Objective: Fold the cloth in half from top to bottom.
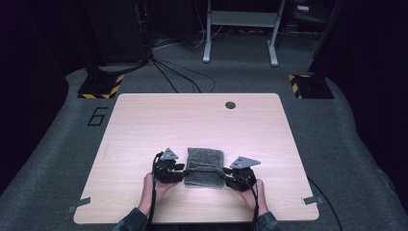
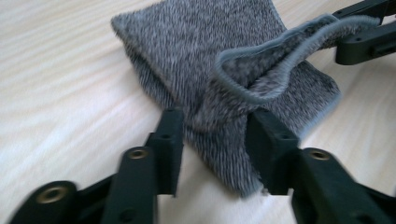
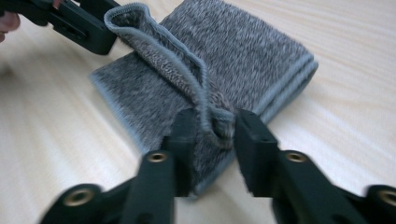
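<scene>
Where the table's near edge runs, a folded grey towel lies flat on the wood, midway between the two hands. Its top layer's near hem is lifted into a loose ridge that spans from one gripper to the other. Left gripper: at the towel's left near corner, jaws parted, the corner of cloth standing between them; the pads look slack on it rather than pressing. Right gripper: at the right near corner, jaws parted likewise, a bunched fold of hem between them and just touching the pads. Each gripper carries a grey plate and a trailing cable. Beyond the table: grey carpet, a floor mark reading 6, and striped stand bases.
</scene>
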{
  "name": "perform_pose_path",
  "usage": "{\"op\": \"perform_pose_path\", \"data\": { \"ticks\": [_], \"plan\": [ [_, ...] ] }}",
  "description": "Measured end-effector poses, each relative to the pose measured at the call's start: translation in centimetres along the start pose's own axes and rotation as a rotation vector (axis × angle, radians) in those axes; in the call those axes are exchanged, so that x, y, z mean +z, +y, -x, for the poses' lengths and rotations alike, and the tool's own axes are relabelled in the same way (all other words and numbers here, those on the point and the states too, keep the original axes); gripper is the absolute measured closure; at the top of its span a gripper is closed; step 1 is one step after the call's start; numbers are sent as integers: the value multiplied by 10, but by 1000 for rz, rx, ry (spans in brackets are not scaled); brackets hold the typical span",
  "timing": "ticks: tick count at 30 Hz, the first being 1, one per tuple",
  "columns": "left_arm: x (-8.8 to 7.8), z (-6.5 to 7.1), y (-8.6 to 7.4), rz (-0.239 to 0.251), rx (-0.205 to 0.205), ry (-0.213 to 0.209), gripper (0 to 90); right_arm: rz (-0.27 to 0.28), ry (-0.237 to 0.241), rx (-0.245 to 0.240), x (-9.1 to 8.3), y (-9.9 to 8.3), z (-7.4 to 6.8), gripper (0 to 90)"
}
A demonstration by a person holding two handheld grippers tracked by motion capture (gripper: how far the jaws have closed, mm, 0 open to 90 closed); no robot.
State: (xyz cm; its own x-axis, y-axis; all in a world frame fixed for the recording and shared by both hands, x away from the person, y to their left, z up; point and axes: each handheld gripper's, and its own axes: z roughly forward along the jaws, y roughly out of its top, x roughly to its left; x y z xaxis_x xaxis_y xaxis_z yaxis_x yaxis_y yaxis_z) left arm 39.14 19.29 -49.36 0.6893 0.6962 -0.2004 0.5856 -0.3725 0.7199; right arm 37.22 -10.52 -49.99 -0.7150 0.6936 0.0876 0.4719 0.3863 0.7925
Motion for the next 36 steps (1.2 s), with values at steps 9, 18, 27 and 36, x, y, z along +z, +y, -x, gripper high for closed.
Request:
{"op": "perform_pose_path", "data": {
  "ticks": [9,18,27,36],
  "plan": [
    [-29,-9,3,45,-37,31,323,26,24,75,-27,-1,10,436],
    [8,-9,26,-15,-40,48,245,-45,-113,145,5,16,9,289],
    [26,-6,7,-145,10,82,239,-122,-153,131,22,1,2,235],
    [24,4,-5,-137,78,155,237,-133,-173,80,28,-6,0,196]
  ]
}}
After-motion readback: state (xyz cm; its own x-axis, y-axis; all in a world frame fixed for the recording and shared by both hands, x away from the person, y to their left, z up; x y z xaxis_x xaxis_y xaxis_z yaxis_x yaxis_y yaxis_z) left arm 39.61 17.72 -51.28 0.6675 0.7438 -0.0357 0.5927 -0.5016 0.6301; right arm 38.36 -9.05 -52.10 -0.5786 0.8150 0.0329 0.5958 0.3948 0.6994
